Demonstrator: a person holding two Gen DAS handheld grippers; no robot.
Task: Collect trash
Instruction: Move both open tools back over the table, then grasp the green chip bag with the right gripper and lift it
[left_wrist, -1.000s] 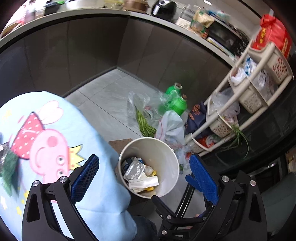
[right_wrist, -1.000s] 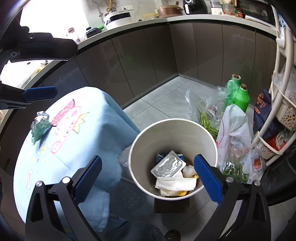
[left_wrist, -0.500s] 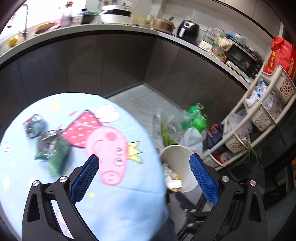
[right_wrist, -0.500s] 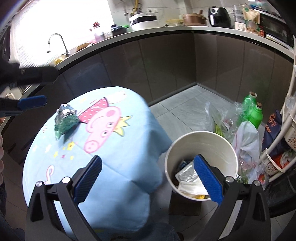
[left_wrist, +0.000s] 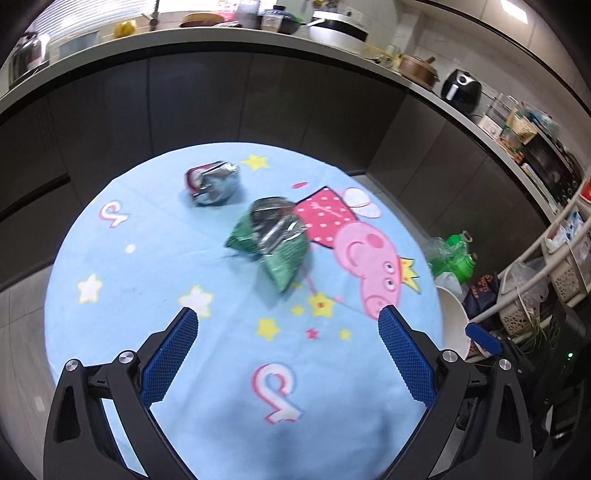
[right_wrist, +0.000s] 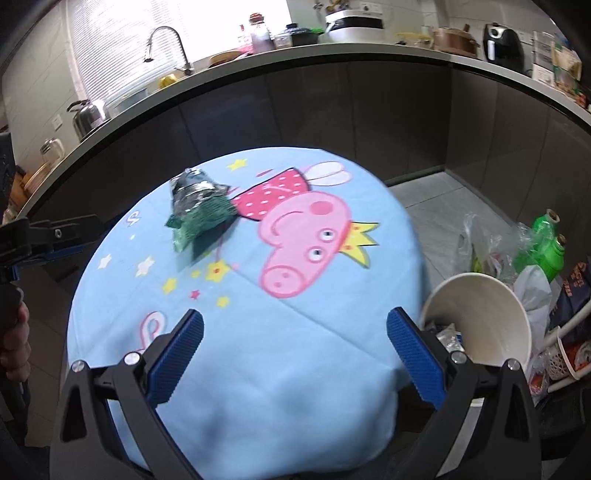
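A crumpled green snack wrapper (left_wrist: 271, 240) with a silver foil inside lay near the middle of the round table, on the light-blue cartoon-pig tablecloth (left_wrist: 229, 354), just beside the pig's pink dress. Beyond it, nearer the table's far edge, sat a second piece of trash — a scrunched red-and-silver wrapper (left_wrist: 212, 182) — apart from the green one. In the right wrist view only the green wrapper (right_wrist: 197, 212) showed on the cloth (right_wrist: 258, 369).

The left gripper (left_wrist: 288, 350) hung over the near part of the table with its blue-padded jaws spread wide and nothing between them. The right gripper (right_wrist: 295, 345) was likewise spread and empty, over the near right part of the table.

Off the table's right edge stood the white bin (right_wrist: 480, 321) on the floor, with some trash visible inside. Past it were green bottles (right_wrist: 546, 243) and plastic bags (right_wrist: 484, 243), and — at the far left of the right wrist view — a hand (right_wrist: 14, 343) on a grip.
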